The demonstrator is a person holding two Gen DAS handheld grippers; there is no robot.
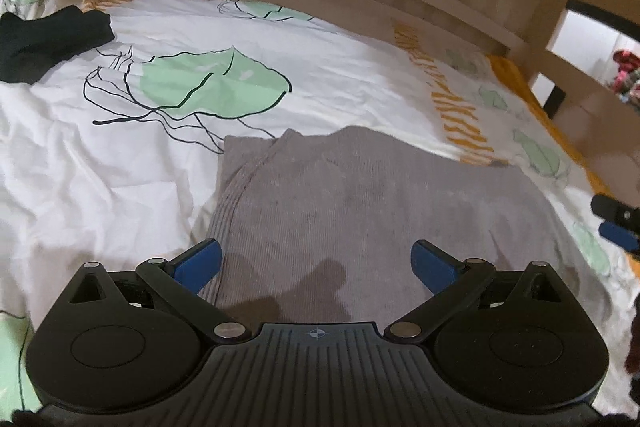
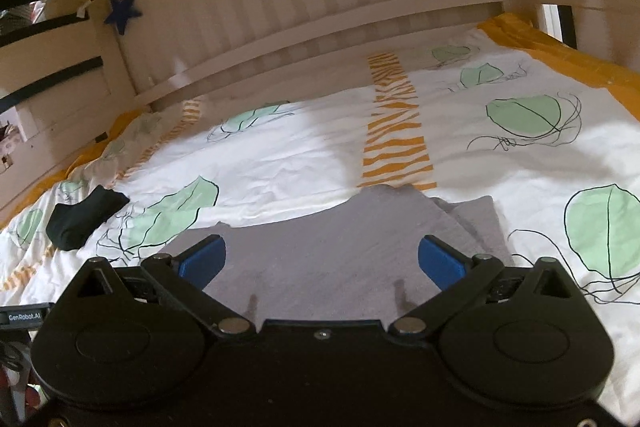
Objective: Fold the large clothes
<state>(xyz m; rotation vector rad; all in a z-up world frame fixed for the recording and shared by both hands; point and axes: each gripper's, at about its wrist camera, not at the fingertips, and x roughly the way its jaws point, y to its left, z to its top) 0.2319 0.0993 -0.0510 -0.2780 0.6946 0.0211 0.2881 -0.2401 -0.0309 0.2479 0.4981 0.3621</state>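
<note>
A grey ribbed garment (image 1: 360, 203) lies folded flat on the white patterned bedspread (image 1: 100, 187). My left gripper (image 1: 316, 259) is open and empty, hovering just above the garment's near edge, its left finger (image 1: 200, 261) over the folded left side. In the right wrist view the same garment (image 2: 320, 251) lies under my right gripper (image 2: 322, 255), which is open and empty above it. The tip of the right gripper shows at the right edge of the left wrist view (image 1: 618, 223).
A dark folded garment (image 1: 44, 39) lies on the bedspread to the far left, also seen in the right wrist view (image 2: 80, 219). A wooden slatted bed frame (image 2: 320, 7) runs along the far side. A blue star (image 2: 122, 11) hangs on it.
</note>
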